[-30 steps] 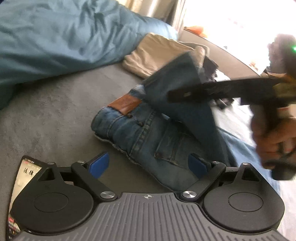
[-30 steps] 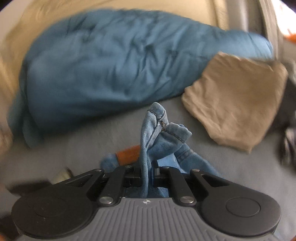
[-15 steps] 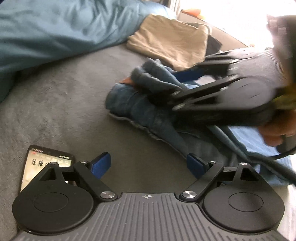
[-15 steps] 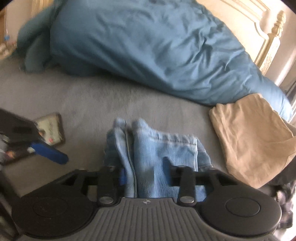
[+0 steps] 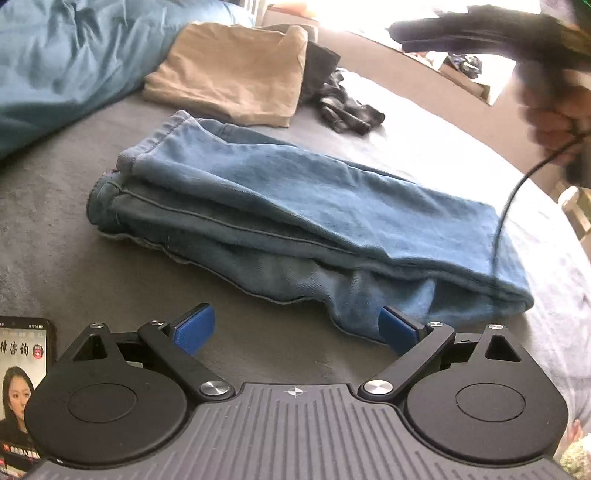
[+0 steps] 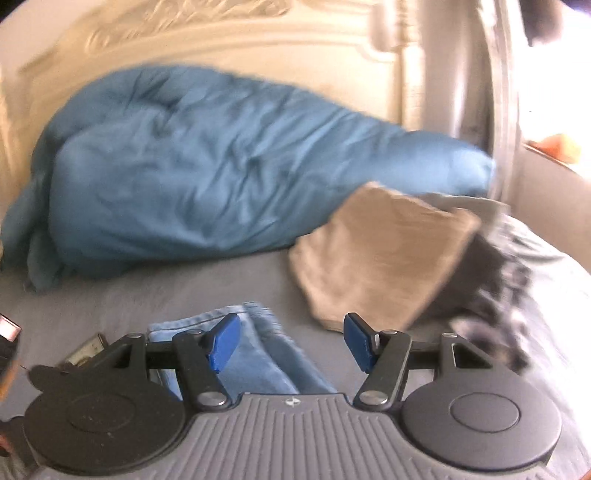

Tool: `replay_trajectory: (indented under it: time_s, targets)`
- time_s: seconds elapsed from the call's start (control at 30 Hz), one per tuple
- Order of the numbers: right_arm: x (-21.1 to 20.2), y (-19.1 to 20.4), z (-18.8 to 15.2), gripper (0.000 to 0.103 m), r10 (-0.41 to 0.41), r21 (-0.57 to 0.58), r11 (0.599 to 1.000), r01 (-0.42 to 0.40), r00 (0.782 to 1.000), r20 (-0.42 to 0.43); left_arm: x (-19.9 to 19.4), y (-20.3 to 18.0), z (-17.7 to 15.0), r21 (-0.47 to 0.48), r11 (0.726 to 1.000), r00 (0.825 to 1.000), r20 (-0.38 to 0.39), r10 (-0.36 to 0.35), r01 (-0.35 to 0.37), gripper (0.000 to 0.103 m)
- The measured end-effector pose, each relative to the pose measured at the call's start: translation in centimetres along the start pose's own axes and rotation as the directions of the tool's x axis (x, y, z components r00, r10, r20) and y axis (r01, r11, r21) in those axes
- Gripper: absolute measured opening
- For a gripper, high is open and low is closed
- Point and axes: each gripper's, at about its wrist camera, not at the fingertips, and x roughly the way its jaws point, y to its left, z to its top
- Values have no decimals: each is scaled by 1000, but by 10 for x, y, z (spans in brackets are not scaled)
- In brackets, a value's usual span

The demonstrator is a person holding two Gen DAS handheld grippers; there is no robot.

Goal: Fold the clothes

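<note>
Both pairs of fingers are parted with nothing between them. On the left gripper (image 5: 297, 330) the blue fingers (image 5: 194, 328) stand spread wide and are opening further, low over the grey bed (image 5: 55, 229), just short of the near edge of the jeans (image 5: 295, 221). The right gripper (image 6: 291, 341) is also opening; its blue pads grip nothing, and the jeans show below and beyond them. In the left wrist view the jeans lie folded lengthwise in a long flat bundle across the bed. A folded tan garment (image 5: 229, 70) sits beyond them beside a crumpled dark item (image 5: 347, 107), with a blue duvet (image 6: 207, 166) heaped against the cream headboard (image 6: 221, 33). A phone (image 5: 22, 384) with a lit screen lies beside the left gripper.
</note>
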Motion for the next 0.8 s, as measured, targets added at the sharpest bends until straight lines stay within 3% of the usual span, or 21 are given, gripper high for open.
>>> replay_trajectory:
  time_s: [0.13, 0.3, 0.4, 0.5, 0.63, 0.8]
  targets:
    - [-55, -39, -20, 65, 35, 49, 998, -34, 999, -18, -4, 6, 10, -53, 997, 996, 56, 64, -61, 95]
    - [-79, -37, -66, 65, 66, 71, 996, -60, 993, -93, -5, 33, 31, -259, 956, 978, 122, 170, -134, 91]
    - [-59, -11, -87, 64, 67, 12, 998, -66, 984, -163, 1, 45, 39, -345, 920, 962, 130, 241, -184, 74]
    - [-31, 21, -94, 64, 55, -97, 992, -77, 977, -204, 5, 53, 40, -408, 893, 955, 136, 264, -189, 68]
    - [7, 58, -87, 64, 80, -168, 980, -110, 981, -175, 4, 55, 39, -458, 870, 947, 158, 281, -182, 61]
    - [47, 94, -81, 64, 102, -224, 966, -132, 984, -144, -3, 52, 37, -469, 865, 932, 202, 301, -178, 44]
